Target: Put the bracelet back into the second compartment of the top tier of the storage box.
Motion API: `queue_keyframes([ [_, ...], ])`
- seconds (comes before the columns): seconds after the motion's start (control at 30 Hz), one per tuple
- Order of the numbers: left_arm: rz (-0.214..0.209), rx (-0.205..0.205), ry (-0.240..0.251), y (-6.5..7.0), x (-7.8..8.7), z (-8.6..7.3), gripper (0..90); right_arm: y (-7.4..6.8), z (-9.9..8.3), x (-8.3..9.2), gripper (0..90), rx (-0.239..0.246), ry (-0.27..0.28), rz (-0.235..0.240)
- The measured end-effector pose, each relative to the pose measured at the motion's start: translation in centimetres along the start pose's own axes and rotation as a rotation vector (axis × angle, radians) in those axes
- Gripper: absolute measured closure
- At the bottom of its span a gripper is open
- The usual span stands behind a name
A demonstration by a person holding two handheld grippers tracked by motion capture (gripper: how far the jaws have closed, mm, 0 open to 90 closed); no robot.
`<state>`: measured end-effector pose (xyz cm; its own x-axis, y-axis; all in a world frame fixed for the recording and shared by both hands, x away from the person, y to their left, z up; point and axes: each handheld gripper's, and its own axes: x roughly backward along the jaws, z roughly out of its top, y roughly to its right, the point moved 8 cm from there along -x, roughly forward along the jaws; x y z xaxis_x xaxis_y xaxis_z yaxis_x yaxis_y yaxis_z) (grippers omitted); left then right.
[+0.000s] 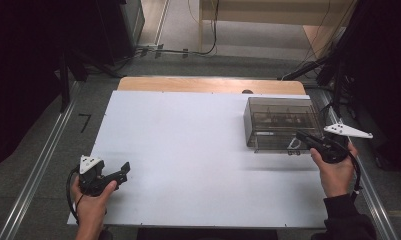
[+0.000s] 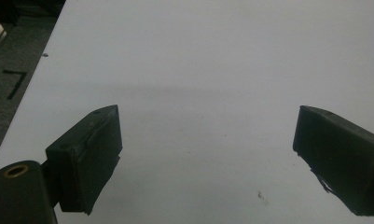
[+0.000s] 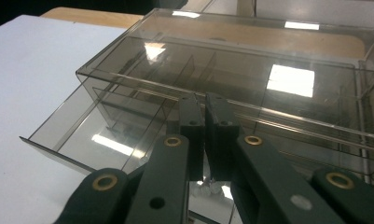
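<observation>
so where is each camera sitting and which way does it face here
High view: above the person's side, facing forward and down on the white table; both forearms, left gripper, right gripper.
Left gripper view: along its open jaws at bare table.
Right gripper view: along its shut jaws at the clear drawer box.
High and right gripper views share the box.

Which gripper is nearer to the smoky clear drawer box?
Right. The right gripper is at the front of the drawer box, jaws shut over its partly pulled-out drawer. The left gripper sits open at the table's opposite near corner, far from the box.
</observation>
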<state>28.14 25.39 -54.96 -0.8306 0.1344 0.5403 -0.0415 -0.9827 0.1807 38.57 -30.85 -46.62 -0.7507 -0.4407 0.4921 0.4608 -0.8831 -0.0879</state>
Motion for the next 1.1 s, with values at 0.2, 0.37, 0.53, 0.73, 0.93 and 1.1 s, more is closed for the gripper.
queue_keyframes([
  [0.2, 0.000, 0.000, -0.001, 0.0, 0.0, 0.0, 8.7, 0.0, -0.8, -1.0, 84.0, -0.006, -0.050, 0.002],
  [0.37, -0.001, 0.003, -0.002, 0.0, 0.0, 0.0, 8.7, 0.0, -1.1, -1.5, 78.9, -0.008, -0.079, 0.001],
  [0.53, -0.001, 0.003, -0.001, 0.0, 0.0, 0.0, 8.7, 0.0, -1.3, -1.6, 74.6, -0.019, -0.086, 0.003],
  [0.73, -0.002, 0.001, -0.001, 0.0, 0.0, 0.0, 8.7, 0.1, -1.1, -1.4, 69.2, -0.031, -0.073, 0.001],
  [0.93, -0.003, 0.000, -0.001, 0.0, 0.0, 0.0, 8.7, -0.1, -1.2, -1.2, 65.2, -0.042, -0.069, 0.013],
  [1.1, -0.004, 0.000, -0.001, 0.0, 0.0, 0.0, 8.7, -0.3, -1.0, -1.0, 59.1, -0.045, -0.061, 0.018],
])
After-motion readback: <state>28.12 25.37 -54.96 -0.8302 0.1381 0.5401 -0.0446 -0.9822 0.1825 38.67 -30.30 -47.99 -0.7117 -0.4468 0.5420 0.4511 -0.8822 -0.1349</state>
